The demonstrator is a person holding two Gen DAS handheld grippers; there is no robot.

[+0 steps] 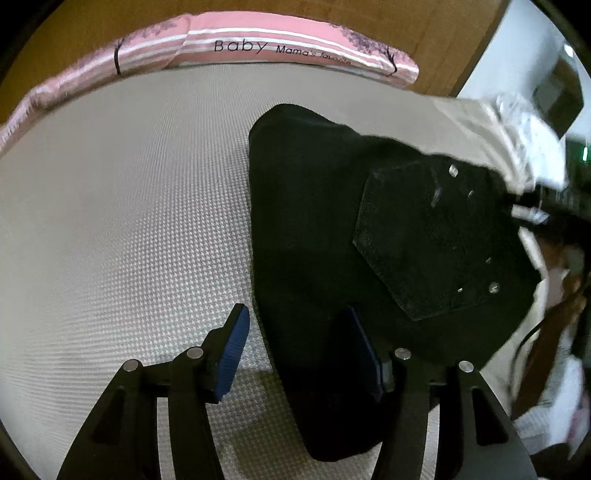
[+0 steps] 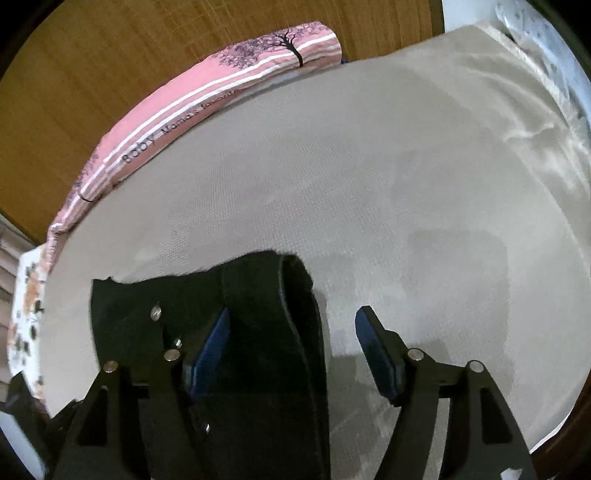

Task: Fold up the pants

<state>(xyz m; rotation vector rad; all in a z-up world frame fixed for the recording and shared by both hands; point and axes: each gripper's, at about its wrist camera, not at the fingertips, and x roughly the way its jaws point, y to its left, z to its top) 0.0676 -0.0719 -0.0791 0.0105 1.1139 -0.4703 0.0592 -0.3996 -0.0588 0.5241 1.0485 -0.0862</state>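
Black denim pants (image 1: 332, 229) lie folded into a compact bundle on a pale textured bed sheet (image 1: 129, 221), back pocket (image 1: 436, 240) with rivets facing up. My left gripper (image 1: 299, 347) is open, hovering over the bundle's near left edge; its left finger is over the sheet, its right finger over the cloth. In the right wrist view the pants (image 2: 258, 332) sit at lower left, folded edge up. My right gripper (image 2: 291, 350) is open, left finger over the pants, right finger over bare sheet (image 2: 406, 184). Neither gripper holds cloth.
A pink striped pillow (image 1: 258, 44) printed "Baby" lies along the far side of the bed against a wooden headboard (image 1: 332, 14); it also shows in the right wrist view (image 2: 207, 96). White rumpled bedding (image 1: 517, 140) lies at the right.
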